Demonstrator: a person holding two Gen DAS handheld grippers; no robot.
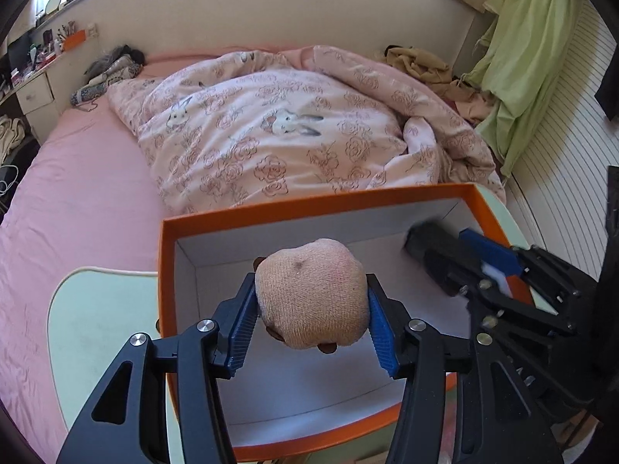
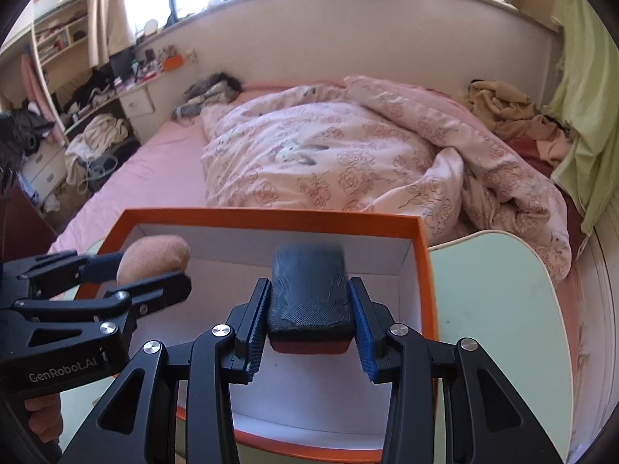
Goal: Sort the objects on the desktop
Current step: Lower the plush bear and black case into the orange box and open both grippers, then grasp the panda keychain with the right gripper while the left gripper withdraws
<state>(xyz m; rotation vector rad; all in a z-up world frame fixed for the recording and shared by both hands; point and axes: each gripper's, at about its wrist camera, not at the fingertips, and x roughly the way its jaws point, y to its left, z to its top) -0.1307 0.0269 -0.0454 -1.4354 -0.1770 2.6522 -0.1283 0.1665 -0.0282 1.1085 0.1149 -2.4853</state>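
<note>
Left wrist view first: the left gripper (image 1: 311,323) fills the lower centre of the frame, its 2 blue-padded fingers (image 1: 243,328) clamped on a peach knitted ball (image 1: 311,294), pads pressing both flanks. The ball hangs over the white inside of the orange box (image 1: 271,210), which sits on a pale green surface (image 1: 96,309) in the lower left. At the right edge the right gripper (image 1: 456,255) reaches into the same box, carrying a dark object that is blurred here. Beyond the box, across the upper half, lies a bed with a pink sheet (image 1: 77,178) and a pink rose-print duvet (image 1: 271,127); a green cloth (image 1: 530,58) hangs in the upper right.

Over to the right wrist view: the right gripper (image 2: 309,332) sits lower centre, and between its fingers (image 2: 361,332) is a black textured case (image 2: 307,290) with a red underside. The pads stand right at its sides, yet whether they press it I cannot tell. The case is above the box floor, the orange box (image 2: 271,218) spanning mid-frame on the green surface (image 2: 503,309). At the left, the left gripper (image 2: 127,270) holds the knitted ball (image 2: 154,257) over the box's left end.
</note>
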